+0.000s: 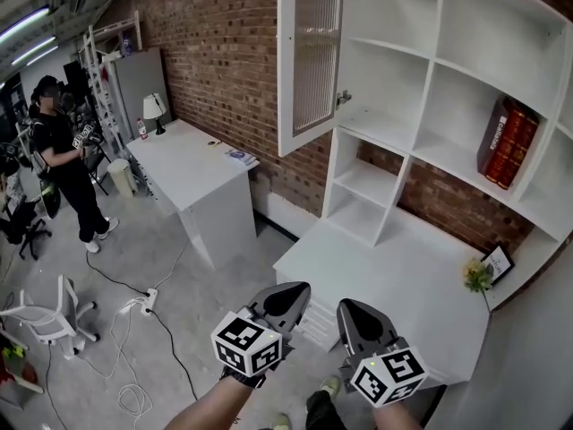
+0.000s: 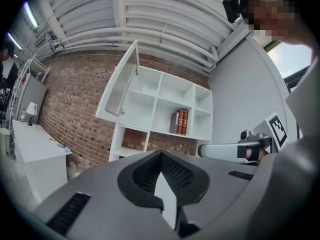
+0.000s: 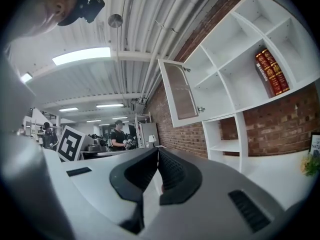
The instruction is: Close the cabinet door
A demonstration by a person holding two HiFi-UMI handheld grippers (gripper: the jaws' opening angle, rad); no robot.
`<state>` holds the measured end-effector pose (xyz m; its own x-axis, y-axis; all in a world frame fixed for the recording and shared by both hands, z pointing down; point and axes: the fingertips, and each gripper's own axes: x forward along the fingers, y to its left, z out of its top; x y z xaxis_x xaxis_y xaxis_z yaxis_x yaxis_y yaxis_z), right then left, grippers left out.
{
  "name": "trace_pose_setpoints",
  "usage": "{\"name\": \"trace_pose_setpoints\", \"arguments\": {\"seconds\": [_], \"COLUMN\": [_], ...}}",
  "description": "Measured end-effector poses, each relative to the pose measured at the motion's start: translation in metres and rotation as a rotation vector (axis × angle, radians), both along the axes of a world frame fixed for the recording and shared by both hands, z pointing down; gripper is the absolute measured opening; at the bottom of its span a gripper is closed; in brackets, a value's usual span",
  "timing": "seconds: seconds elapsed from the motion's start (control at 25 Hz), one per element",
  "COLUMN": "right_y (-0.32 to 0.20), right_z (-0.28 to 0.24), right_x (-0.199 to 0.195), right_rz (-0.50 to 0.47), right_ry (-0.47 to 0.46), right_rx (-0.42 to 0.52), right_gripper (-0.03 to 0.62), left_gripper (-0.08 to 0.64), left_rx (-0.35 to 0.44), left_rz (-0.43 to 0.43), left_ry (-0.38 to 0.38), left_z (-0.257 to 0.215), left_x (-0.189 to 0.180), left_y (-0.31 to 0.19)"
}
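Note:
The white cabinet door (image 1: 309,61) with its ribbed glass pane stands swung wide open, hinged to the upper left corner of the white shelf unit (image 1: 421,79). It also shows in the left gripper view, cabinet door (image 2: 122,81), and in the right gripper view, cabinet door (image 3: 180,96). My left gripper (image 1: 295,292) and right gripper (image 1: 347,308) hang low in the head view, side by side, well below and short of the door. Both are shut with nothing between the jaws, as seen at the left gripper (image 2: 161,153) and the right gripper (image 3: 158,150).
Red books (image 1: 506,141) stand in a right-hand shelf bay. A white counter (image 1: 385,276) below carries a small plant (image 1: 477,276) and a picture frame (image 1: 497,262). To the left are a white desk (image 1: 192,182) with a lamp (image 1: 155,110), a person (image 1: 67,164), a chair (image 1: 54,316) and floor cables (image 1: 143,305).

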<state>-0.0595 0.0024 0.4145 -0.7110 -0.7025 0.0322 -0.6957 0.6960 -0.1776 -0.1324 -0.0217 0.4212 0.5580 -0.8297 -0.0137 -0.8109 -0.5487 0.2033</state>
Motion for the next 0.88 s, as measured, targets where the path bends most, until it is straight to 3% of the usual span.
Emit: {"name": "trace_pose_setpoints", "arguments": {"seconds": [0.44,0.64,0.88], "right_y": [-0.132,-0.179,-0.222], "right_z": [-0.022,-0.034,-0.043], "right_x": [-0.006,-0.008,-0.026], "right_rz": [-0.153,-0.218,-0.276], "right_ry": [-0.026,-0.032,-0.049], "right_rx": [0.016,0.036,0.042], "right_gripper": [0.017,0.017,0.017], "left_gripper": [0.012,0.012,0.037], "left_rx": [0.061,0.115,0.148], "left_rz": [-0.222,-0.336,-0.414], "left_ry": [0.002,-0.014,-0.038], "left_z": [-0.041,-0.069,-0.093], "left_x": [-0.046,-0.065,-0.093], "left_y": [-0.141,-0.189,-0.236]}}
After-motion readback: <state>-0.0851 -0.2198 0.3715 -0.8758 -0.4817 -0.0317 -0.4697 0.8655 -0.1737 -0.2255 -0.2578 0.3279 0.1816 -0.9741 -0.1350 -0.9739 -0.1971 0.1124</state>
